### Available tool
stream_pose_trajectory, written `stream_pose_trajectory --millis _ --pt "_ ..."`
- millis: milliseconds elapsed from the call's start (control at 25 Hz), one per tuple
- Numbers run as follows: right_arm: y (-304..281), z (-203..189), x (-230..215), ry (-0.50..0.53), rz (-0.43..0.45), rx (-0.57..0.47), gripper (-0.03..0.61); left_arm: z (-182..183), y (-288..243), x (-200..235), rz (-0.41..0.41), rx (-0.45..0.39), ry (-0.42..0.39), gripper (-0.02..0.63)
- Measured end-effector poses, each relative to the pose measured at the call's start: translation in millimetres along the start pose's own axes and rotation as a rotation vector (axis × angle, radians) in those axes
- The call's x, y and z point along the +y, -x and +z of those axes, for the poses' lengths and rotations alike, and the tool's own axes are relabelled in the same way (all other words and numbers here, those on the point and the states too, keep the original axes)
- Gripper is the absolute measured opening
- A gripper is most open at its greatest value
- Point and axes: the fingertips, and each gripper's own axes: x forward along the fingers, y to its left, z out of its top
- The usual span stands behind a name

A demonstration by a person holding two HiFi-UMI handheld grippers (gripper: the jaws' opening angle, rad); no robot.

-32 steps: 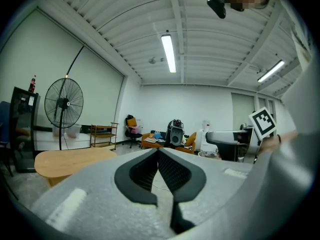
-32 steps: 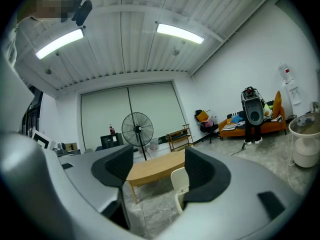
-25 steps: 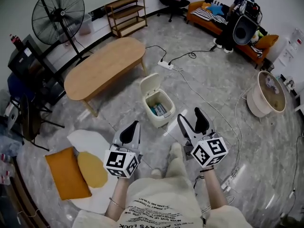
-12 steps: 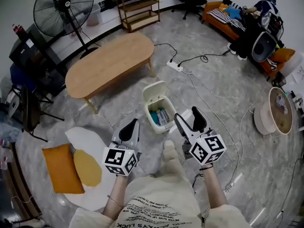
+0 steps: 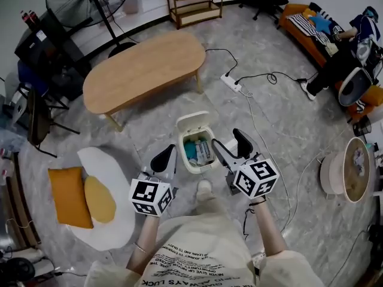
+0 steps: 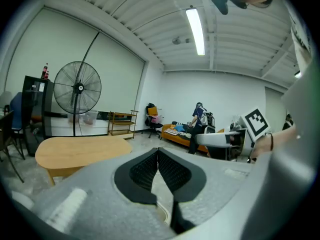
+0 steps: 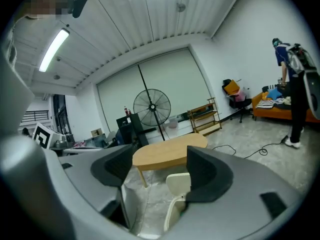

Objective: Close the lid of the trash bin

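On the floor [image 5: 287,118] just ahead of the person, the trash bin [image 5: 199,167] is standing with its lid [image 5: 192,122] tipped up and open — litter [image 5: 198,150] showing inside. The left gripper [image 5: 165,158] is hovering near it, jaws pressed together on nothing; the right gripper [image 5: 230,142] is hovering by its right side — jaws spread wide, empty.

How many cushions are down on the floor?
2. An orange cushion lies over the left edge of the white mat. A yellow cushion lies right beside it, on the mat. Furniture might hide others.
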Motion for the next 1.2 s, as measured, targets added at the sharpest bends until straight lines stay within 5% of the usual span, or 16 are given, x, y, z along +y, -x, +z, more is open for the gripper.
stream_pose_trajectory --millis 480,1200 --pt "-96.7 -23.6 -43.2 0.152 0.158 0.192 0.322 -31.3 -52.4 45.3 0.139 0.075 0.104 0.023" --pt "-222.3 -140.4 -88.2 0.561 0.362 0.513 0.322 -150.9 -120.4 115.1 0.161 0.280 0.295 0.023"
